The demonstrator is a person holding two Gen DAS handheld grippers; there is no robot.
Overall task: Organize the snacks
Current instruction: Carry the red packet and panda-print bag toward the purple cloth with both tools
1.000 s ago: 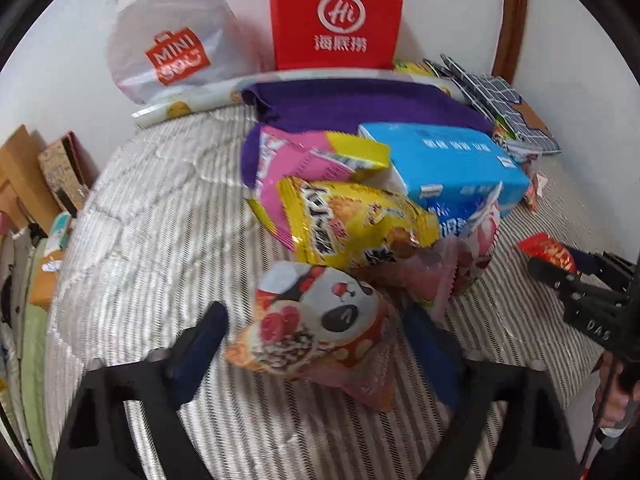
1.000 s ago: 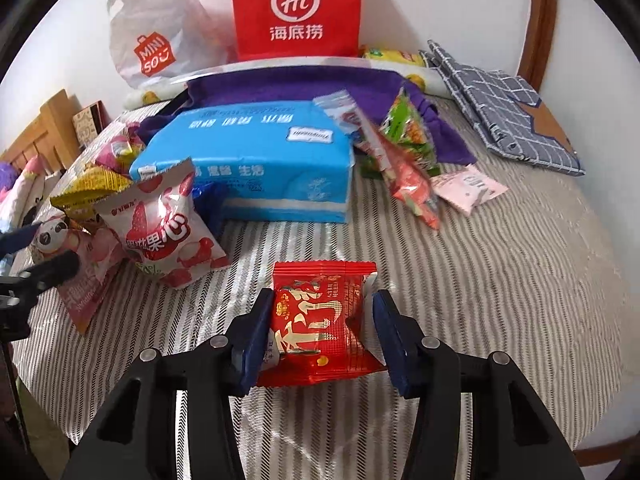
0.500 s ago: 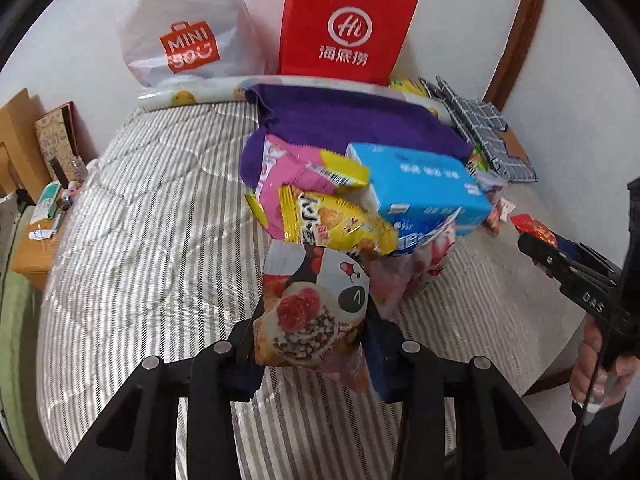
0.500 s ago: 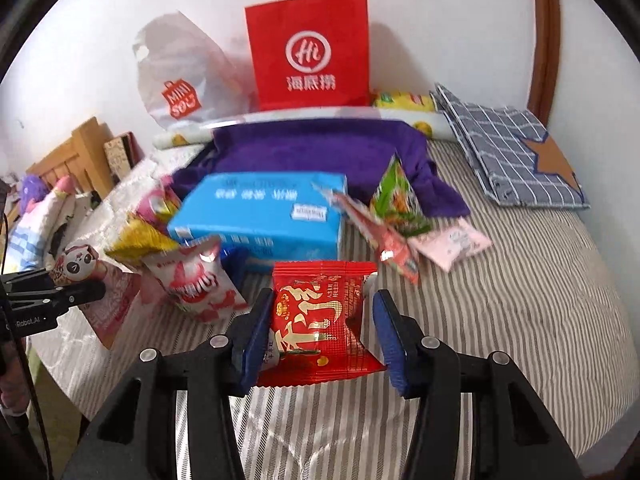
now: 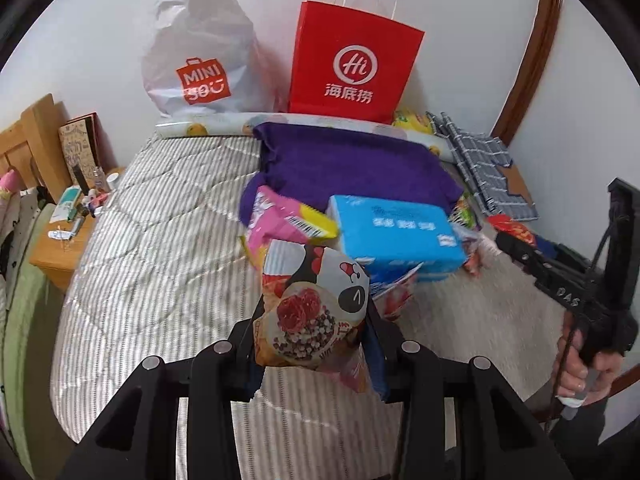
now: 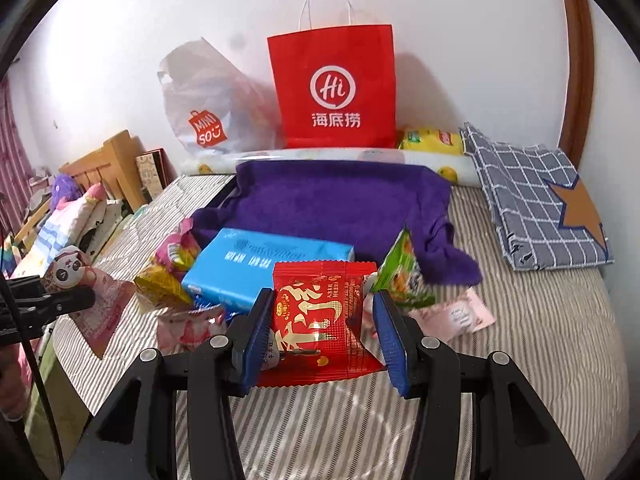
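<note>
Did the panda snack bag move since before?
Yes. The panda snack bag, lying on the striped bedspread earlier, now hangs above it in the left gripper.

Black fingers (image 6: 256, 332), blue pads (image 6: 394, 340)

Red paper bag (image 6: 332, 92); purple towel (image 6: 340, 200); grey-striped bedcover (image 6: 540, 340).

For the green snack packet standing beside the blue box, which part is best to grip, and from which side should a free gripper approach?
Probably the top edge of the green snack packet. It stands tilted, its flat upper seam sticking up free, while its base is crowded by the blue box and the purple towel. Come from above, jaws across the thin seam.
</note>
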